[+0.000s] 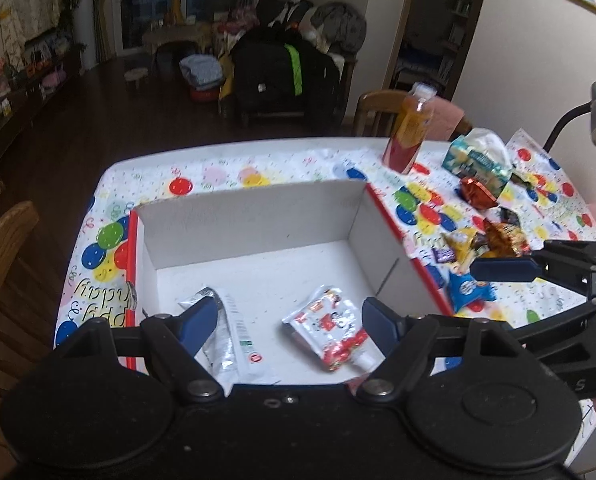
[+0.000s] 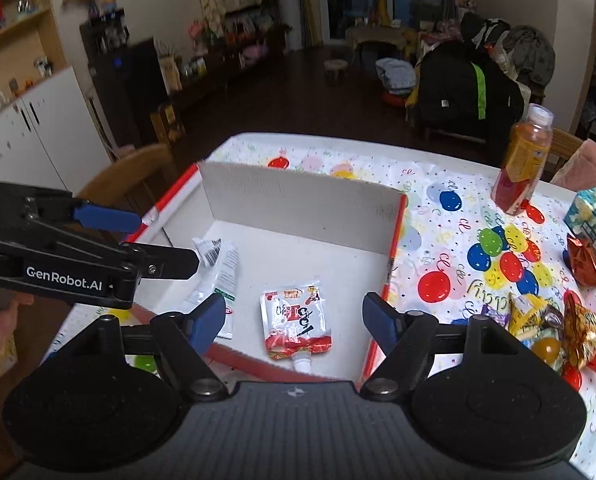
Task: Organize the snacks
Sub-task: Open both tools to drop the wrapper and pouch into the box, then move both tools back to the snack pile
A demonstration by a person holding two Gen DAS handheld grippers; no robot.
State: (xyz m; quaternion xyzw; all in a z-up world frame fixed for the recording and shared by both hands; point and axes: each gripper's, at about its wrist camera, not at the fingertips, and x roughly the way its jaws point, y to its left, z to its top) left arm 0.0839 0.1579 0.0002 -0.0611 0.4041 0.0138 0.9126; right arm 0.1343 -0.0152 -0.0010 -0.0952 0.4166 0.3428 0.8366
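dim indoor light, bluish cast. bright ceiling glare at top edge of both views. box [image 1: 254,216] floor lit evenly, soft shadows under its walls. background room dark, noisy, soft. strong fisheye bending and black vignette at corners.

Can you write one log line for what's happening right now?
left gripper: open | right gripper: open | box: pouch, packet | snacks: on table
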